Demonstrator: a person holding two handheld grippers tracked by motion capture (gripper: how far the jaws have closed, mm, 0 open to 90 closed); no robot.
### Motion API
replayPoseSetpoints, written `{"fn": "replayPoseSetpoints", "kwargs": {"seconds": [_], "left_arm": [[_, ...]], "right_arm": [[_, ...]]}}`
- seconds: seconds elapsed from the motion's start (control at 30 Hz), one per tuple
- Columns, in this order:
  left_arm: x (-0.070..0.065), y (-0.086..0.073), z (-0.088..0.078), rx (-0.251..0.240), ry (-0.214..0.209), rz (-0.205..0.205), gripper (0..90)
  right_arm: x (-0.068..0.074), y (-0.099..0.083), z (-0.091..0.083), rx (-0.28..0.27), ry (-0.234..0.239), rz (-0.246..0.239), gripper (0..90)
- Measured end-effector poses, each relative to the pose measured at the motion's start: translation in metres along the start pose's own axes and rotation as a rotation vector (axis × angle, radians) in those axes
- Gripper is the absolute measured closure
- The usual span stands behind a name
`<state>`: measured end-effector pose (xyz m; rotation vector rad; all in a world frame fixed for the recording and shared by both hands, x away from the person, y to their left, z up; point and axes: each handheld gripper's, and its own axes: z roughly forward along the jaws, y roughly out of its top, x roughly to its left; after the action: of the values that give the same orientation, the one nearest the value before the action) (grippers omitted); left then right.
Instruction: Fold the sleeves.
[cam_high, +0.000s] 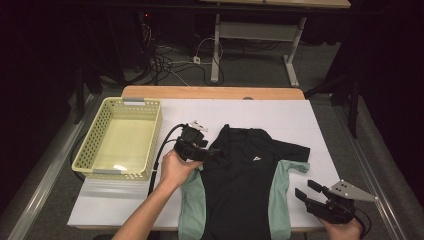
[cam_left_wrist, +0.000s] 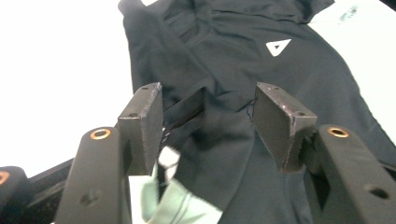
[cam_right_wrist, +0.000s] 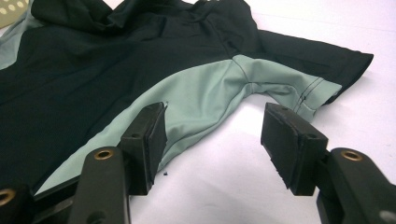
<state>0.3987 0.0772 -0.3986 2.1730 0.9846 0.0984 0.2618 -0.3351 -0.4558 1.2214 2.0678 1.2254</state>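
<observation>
A black shirt (cam_high: 245, 170) with mint-green side panels lies flat on the white table (cam_high: 280, 115), collar away from me, a small white triangle logo (cam_left_wrist: 278, 46) on its chest. Its left sleeve is folded in over the body. My left gripper (cam_high: 212, 152) hovers over that folded sleeve and shoulder, jaws open. In the left gripper view the black shirt (cam_left_wrist: 280, 84) lies below the left gripper (cam_left_wrist: 208, 100), and the pads do not press it. My right gripper (cam_high: 305, 188) is open near the table's front right. In the right gripper view the right gripper (cam_right_wrist: 212, 116) stands just off the shirt's (cam_right_wrist: 93, 70) green panel (cam_right_wrist: 201, 98).
A pale yellow perforated basket (cam_high: 131, 102) stands empty at the table's left, close to the left hand. The table's far edge is a wooden strip (cam_high: 210, 92). Beyond it are cables and desk legs on the floor. White table surface lies to the shirt's right.
</observation>
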Motion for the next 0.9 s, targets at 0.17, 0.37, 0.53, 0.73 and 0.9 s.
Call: {"fn": "replayPoseSetpoints", "kwargs": {"seconds": [0.17,0.37,0.53,0.73,0.9], "left_arm": [[0.007,-0.007,0.004,0.021,-0.008,-0.023,43.2],[0.009,-0.013,0.013,0.040,-0.075,-0.012,60.8],[0.000,-0.013,0.014,0.052,-0.122,0.035,83.8],[-0.018,-0.025,0.011,0.042,-0.149,0.082,87.4],[-0.034,-0.045,0.008,0.037,-0.147,0.123,87.4]], "right_arm": [[0.000,0.000,0.000,0.000,0.000,-0.001,41.1],[0.000,0.000,0.000,0.000,0.001,-0.001,41.2],[0.000,0.000,0.000,-0.002,0.000,0.001,41.2],[0.000,0.000,-0.001,-0.002,0.000,0.002,41.2],[0.000,0.000,-0.001,-0.002,-0.001,0.001,41.2]]}}
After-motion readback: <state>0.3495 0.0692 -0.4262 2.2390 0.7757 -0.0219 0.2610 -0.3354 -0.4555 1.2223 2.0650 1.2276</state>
